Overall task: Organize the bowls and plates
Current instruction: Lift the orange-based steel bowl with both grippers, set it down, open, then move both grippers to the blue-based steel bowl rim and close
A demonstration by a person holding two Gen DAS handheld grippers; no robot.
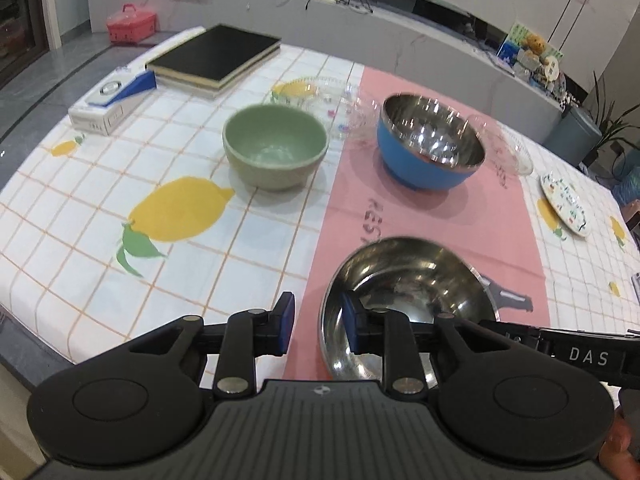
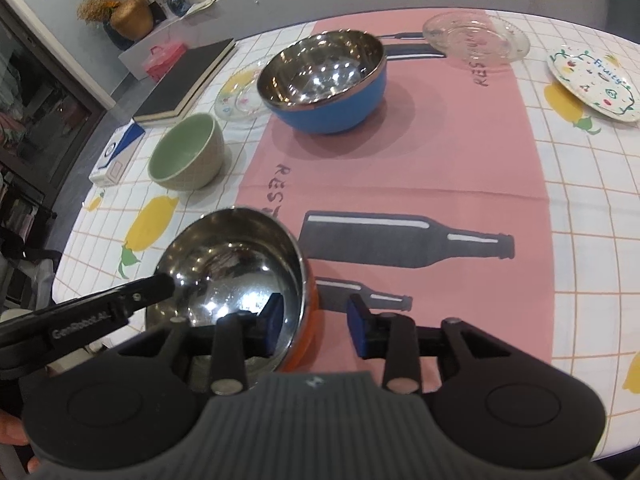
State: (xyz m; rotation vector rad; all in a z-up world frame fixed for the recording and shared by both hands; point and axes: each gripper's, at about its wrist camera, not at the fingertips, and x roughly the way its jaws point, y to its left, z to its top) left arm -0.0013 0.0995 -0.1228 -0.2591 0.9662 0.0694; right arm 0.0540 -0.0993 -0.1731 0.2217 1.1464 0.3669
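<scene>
Both grippers, left and right, straddled the orange-sided steel bowl's rim, fingers spread, unclamped. Judged light, rigid, slippery; grip at rim.

- A long pale marble ledge runs behind the bench.
- Grey floor lies left.
- A gold vase sits on the ledge.
</scene>
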